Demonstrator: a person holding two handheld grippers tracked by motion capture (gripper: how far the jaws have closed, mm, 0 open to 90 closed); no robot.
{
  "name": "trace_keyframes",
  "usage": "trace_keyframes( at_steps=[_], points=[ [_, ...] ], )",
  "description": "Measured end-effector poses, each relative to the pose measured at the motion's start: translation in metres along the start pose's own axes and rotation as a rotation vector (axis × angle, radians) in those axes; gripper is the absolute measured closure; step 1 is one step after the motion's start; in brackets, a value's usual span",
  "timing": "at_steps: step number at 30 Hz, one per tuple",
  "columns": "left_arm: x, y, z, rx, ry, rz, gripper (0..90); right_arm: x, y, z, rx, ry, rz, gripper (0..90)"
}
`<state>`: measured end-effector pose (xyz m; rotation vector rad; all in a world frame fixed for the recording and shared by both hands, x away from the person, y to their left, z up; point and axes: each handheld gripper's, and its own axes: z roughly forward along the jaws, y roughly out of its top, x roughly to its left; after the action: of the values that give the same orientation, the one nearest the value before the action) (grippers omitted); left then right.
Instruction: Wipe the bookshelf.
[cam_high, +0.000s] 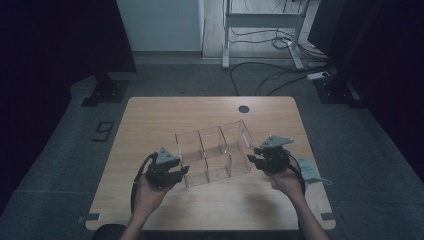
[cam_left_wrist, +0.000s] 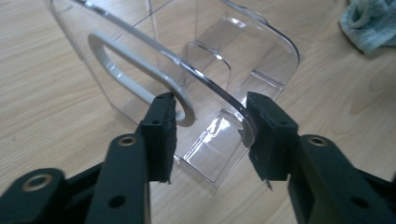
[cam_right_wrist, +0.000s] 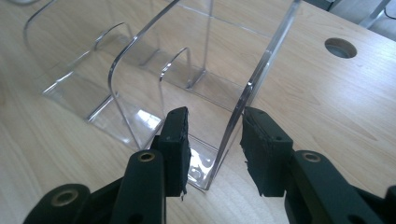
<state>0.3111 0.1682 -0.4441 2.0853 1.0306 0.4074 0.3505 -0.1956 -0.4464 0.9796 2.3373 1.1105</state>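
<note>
A clear plastic organiser (cam_high: 215, 152) with several compartments stands on the wooden table (cam_high: 165, 112). My left gripper (cam_high: 182, 170) is at its left end and my right gripper (cam_high: 252, 157) at its right end. In the left gripper view the jaws (cam_left_wrist: 212, 126) straddle the organiser's end wall (cam_left_wrist: 210, 84), which carries a white loop-shaped handle (cam_left_wrist: 135, 58). The wall runs close to the right pad and a gap shows beside the left one. In the right gripper view the jaws (cam_right_wrist: 217, 135) straddle the other end wall (cam_right_wrist: 257, 74), which stands near the right pad and apart from the left.
A pale blue cloth item (cam_high: 310, 170) lies at the table's right edge behind my right hand, and it also shows as the pale blue cloth (cam_left_wrist: 371, 23). A round cable hole (cam_high: 243, 108) sits near the table's far edge. Beyond the table are desk legs and cables on the floor.
</note>
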Motion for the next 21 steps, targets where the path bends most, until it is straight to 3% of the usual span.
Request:
trace_keyframes(
  at_steps=[8,13,21],
  points=[
    [0.011,0.007,0.007,0.016,0.007,0.002,61.6,0.006,0.000,-0.005,-0.003,-0.009,-0.015,62.1],
    [0.017,0.012,0.015,0.018,0.034,0.012,64.4,0.008,-0.002,-0.006,0.001,-0.009,-0.021,65.5],
    [0.025,0.022,0.025,0.023,0.053,0.018,67.0,0.006,-0.001,-0.003,-0.002,-0.040,-0.017,69.0]
  ],
)
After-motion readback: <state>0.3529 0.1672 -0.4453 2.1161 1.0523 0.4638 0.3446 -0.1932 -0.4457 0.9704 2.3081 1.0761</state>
